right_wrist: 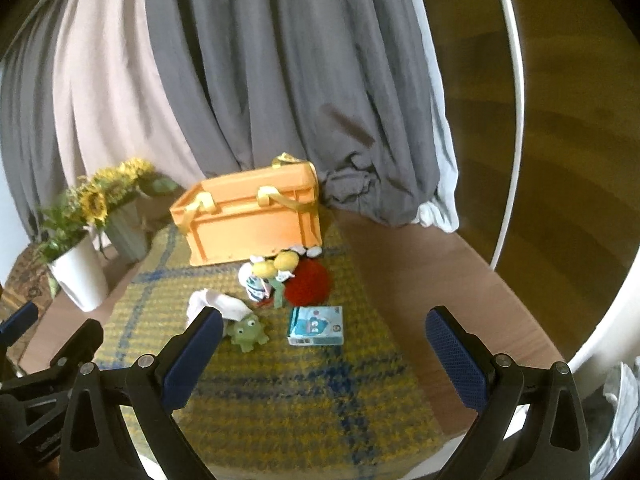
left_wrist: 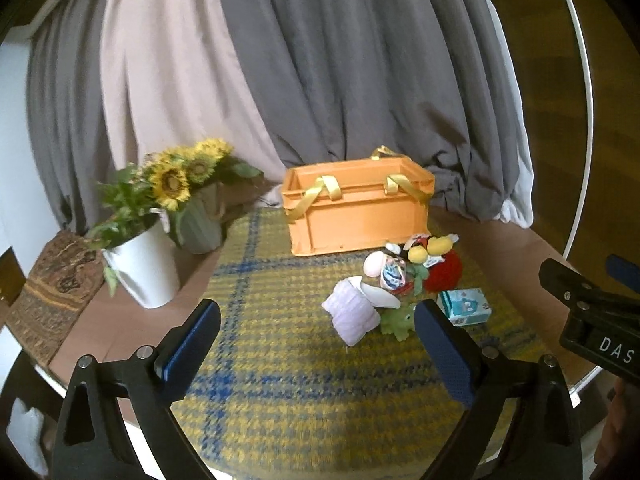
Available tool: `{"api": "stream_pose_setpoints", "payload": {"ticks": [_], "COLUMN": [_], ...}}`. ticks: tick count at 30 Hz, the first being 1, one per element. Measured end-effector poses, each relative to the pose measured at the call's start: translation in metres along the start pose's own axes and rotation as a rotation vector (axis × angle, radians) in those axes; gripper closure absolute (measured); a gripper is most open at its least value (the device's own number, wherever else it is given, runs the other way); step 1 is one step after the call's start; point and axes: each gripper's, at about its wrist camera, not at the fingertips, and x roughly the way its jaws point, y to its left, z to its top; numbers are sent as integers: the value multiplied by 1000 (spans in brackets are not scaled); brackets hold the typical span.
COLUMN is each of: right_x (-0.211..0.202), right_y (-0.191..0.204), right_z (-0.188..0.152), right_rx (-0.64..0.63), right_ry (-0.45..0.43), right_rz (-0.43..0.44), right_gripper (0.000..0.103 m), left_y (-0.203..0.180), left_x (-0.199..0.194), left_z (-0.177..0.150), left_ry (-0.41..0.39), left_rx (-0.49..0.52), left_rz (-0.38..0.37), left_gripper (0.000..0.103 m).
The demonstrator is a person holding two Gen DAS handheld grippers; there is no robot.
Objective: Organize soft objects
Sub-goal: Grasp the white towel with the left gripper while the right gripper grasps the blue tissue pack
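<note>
From the left wrist view, the left tongs (left_wrist: 316, 344) hang released and empty above the yellow-and-blue checked mat (left_wrist: 280, 392) on the round tabletop (left_wrist: 500, 236). The pile of soft toys (left_wrist: 400, 276) lies ahead and to the right of the tongs' centre line, just in front of the orange crate (left_wrist: 356, 216). Nearest is the lilac cushion (left_wrist: 354, 314), with the green frog (left_wrist: 398, 320) half hidden behind the right finger. A small teal box (left_wrist: 466, 306) sits just right of that finger. Sunflowers in a white pot (left_wrist: 146, 268) stand well apart at the left.

From the right wrist view, the right tongs (right_wrist: 324, 356) are likewise spread wide, holding nothing. Here the frog (right_wrist: 248, 332) and the teal box (right_wrist: 316, 326) lie almost dead ahead between the fingers, the box's long axis running left to right. The red plush (right_wrist: 308, 282) and yellow pieces (right_wrist: 276, 266) sit farther back, close to the crate (right_wrist: 248, 220). By my judgement the right tongs are better lined up for the frog, the left for the cushion.
</note>
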Motion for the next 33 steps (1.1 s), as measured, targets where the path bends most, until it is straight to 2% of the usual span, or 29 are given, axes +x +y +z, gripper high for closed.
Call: {"api": "stream_pose_setpoints", "payload": {"ticks": [7,9,13,20,26,29,31,33], "right_x": [52,67,95,137,166,179,187,194], "right_y": [9,11,15,20,17,13,12,10], "right_z": [-7,-9,-14,-26,-37,-42,-43,-45], "right_rx": [5,5,3,-11,-14,-9,-8,6], "right_ry": [53,74,111,175,227,252,266,281], "right_rz": [-45,-51,-63,-86,-113,-117,-114,-98], "right_gripper": [1,4,5,10,11,13,14,14], "left_y": [0,-1,-4,-10,-17,-21,-22,-22], "left_x": [68,84,118,161,183,193,196,198], "left_z": [-4,-7,-18,-33,-41,-44,-45,-44], "left_ry": [73,92,158,239,278,297,302,304], "left_rx": [1,-4,-4,-9,-13,-6,-9,-8], "left_rz": [-77,-96,-130,-159,-176,-184,-198,-210], "left_gripper": [12,13,19,24,31,39,50,56]}}
